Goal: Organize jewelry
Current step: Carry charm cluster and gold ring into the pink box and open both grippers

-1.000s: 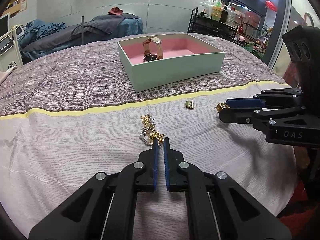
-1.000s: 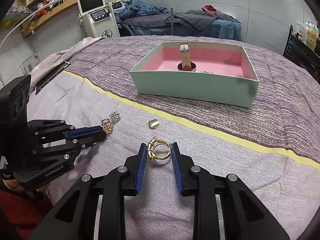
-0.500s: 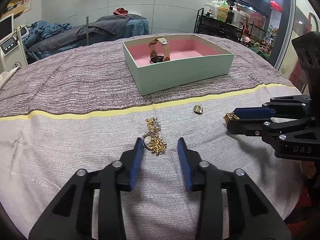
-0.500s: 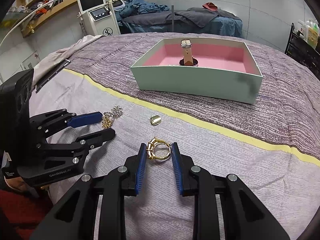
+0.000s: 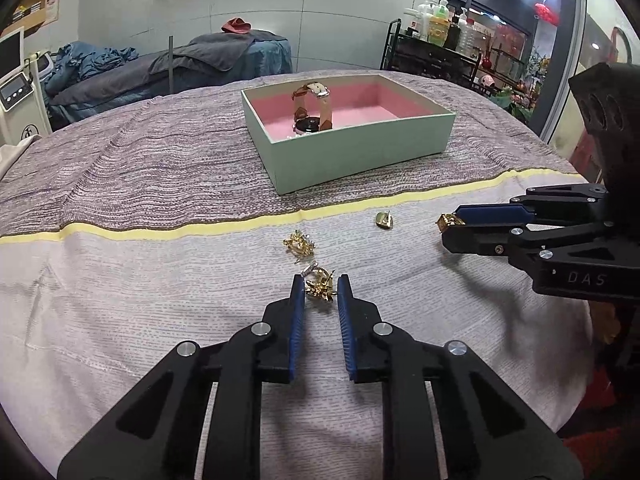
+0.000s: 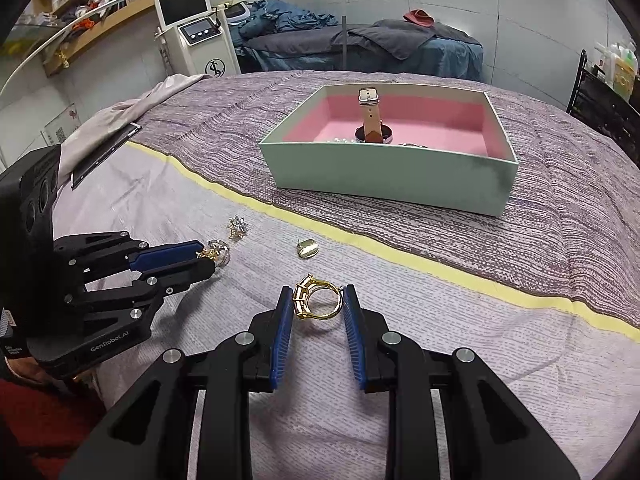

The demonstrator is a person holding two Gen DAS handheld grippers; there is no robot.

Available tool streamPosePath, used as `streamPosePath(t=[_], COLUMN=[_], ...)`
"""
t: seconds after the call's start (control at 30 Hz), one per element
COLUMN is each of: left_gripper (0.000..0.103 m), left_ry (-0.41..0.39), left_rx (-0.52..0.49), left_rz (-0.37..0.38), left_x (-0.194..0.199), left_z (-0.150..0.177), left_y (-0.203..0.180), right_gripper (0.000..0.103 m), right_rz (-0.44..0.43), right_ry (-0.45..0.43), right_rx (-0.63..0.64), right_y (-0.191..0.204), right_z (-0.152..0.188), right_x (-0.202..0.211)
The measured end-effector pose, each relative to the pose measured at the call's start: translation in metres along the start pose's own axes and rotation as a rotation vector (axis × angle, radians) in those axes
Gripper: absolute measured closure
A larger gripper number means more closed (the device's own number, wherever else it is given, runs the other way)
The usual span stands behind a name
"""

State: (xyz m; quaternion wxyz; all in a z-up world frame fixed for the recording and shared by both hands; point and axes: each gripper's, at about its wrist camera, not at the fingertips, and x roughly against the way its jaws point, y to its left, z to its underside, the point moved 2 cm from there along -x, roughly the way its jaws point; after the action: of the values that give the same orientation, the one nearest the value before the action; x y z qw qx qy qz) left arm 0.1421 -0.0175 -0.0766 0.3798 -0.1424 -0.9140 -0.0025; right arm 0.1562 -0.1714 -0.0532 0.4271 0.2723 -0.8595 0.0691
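My right gripper (image 6: 316, 300) is shut on a gold ring (image 6: 316, 300), held just above the cloth; it also shows in the left wrist view (image 5: 450, 222). My left gripper (image 5: 319, 286) has its fingers closed in around a gold and silver jewelry cluster (image 5: 319, 281) on the cloth; the pads look at or near contact. A gold and crystal piece (image 5: 299, 242) lies just beyond. A small gold stud (image 5: 385, 220) lies between the grippers. The green box (image 5: 360, 152) with pink lining holds a watch (image 5: 314, 106).
A yellow stripe (image 5: 200, 228) crosses the cloth between the jewelry and the box. A tablet (image 6: 106, 154) lies at the far left edge. A treatment bed (image 6: 360, 46), a machine (image 6: 196, 40) and a shelf of bottles (image 5: 440, 28) stand beyond the table.
My left gripper opened from shut, moved forward over the jewelry cluster, and has narrowed around it. My right gripper kept holding the ring and barely moved.
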Motion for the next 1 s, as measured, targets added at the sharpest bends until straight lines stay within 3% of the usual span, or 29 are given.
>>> streamPosePath(t=[0.3, 0.7, 1.0], left_gripper=[0.086, 0.086, 0.086], left_ry=[-0.066, -0.108, -0.037], left_rx=[-0.012, -0.093, -0.081], left_rz=[0.027, 0.055, 0.111], left_x=[0.021, 0.004, -0.039], left_z=[-0.023, -0.075, -0.123], left_y=[0.001, -0.011, 0.001], right_gripper=[0.078, 0.078, 0.078], right_rz=[0.006, 0.029, 0.051], right_ry=[-0.031, -0.091, -0.078], right_rx=[0.013, 0.051, -0.003], right_y=[-0.002, -0.011, -0.040], right_z=[-0.011, -0.052, -0.091], right_x=[0.011, 0.023, 0.004])
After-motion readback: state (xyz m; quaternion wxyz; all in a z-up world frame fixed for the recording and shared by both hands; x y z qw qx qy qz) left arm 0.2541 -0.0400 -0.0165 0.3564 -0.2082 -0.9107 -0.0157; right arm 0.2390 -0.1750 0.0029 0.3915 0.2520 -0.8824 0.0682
